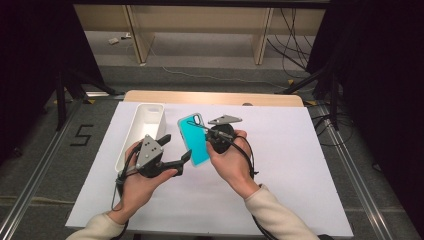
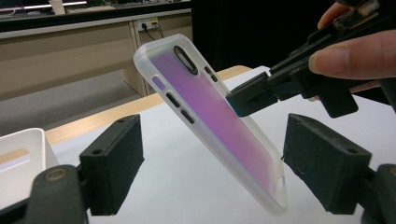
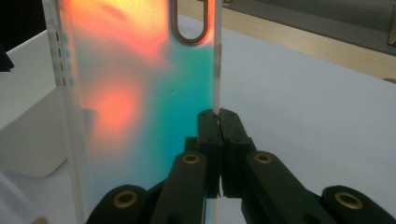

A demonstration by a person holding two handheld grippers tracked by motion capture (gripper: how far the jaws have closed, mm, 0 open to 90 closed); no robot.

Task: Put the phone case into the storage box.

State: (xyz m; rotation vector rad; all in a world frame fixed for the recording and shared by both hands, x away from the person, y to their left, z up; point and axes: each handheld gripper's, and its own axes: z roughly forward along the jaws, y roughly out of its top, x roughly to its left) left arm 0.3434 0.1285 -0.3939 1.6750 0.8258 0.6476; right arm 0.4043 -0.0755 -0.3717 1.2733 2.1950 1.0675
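High view: the right claw (image 1: 209, 135) is pinched tight on the long edge of a phone case (image 1: 194, 138), which looks teal from above and is lifted clear of the white tabletop (image 1: 280, 150). The case stretches away from that claw toward the far side, its camera cutout at the far end. The person's right hand (image 1: 231, 162) wraps the claw from behind, with a cable looping over the wrist.

The left claw (image 1: 175, 150) is spread wide and grips nothing. The near end of the case sits just beside its tip, and the left hand (image 1: 142, 185) holds it from below. Just beyond the left claw, on its outer side, lies a long white tray (image 1: 145, 131) on the tabletop.

Left gripper view: the two black jaws stand well apart, and the case (image 2: 219, 121) hangs tilted between and beyond them, looking purple with a frosted clear rim. Its lower corner dips close to the jaw on the right of this view, though contact cannot be judged. The right claw (image 2: 247, 99) clamps the case's edge about midway along, with fingers (image 2: 355, 58) behind it. A corner of the tray (image 2: 21, 154) shows beside the other jaw.

Right gripper view: the jaws meet on the clear rim of the case (image 3: 140, 107), which rises straight ahead of them, glowing orange and teal, the cutout near the top. The tabletop (image 3: 317, 107) lies beyond.
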